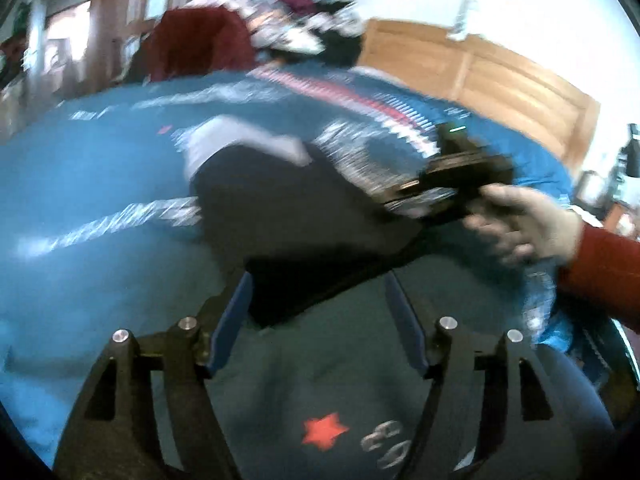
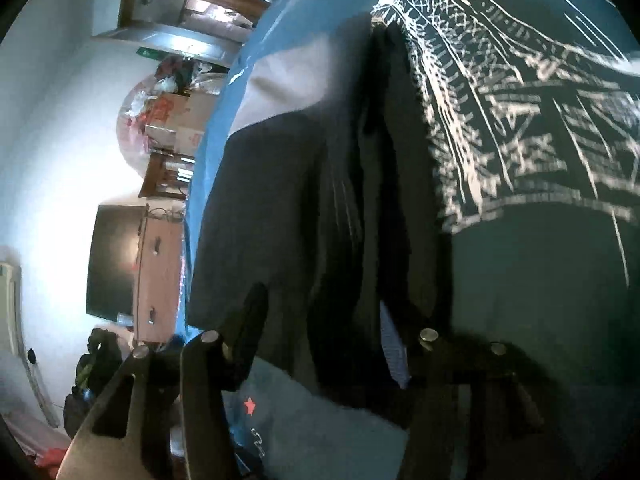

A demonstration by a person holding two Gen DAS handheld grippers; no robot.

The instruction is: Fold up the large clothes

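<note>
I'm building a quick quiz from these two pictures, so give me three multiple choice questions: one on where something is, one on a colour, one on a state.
1. Where does the dark garment lie?
A. on the blue bedspread
B. on a chair
C. on the floor

2. What colour is the star on the cloth near the left claw?
A. white
B. red
C. yellow

3. How do the left claw's fingers stand?
A. spread apart
C. clamped on a sock
B. pressed together

Answers: 1 A, blue spread surrounds the garment. 2 B, the star reads red. 3 A, cloth shows between the fingers.
</note>
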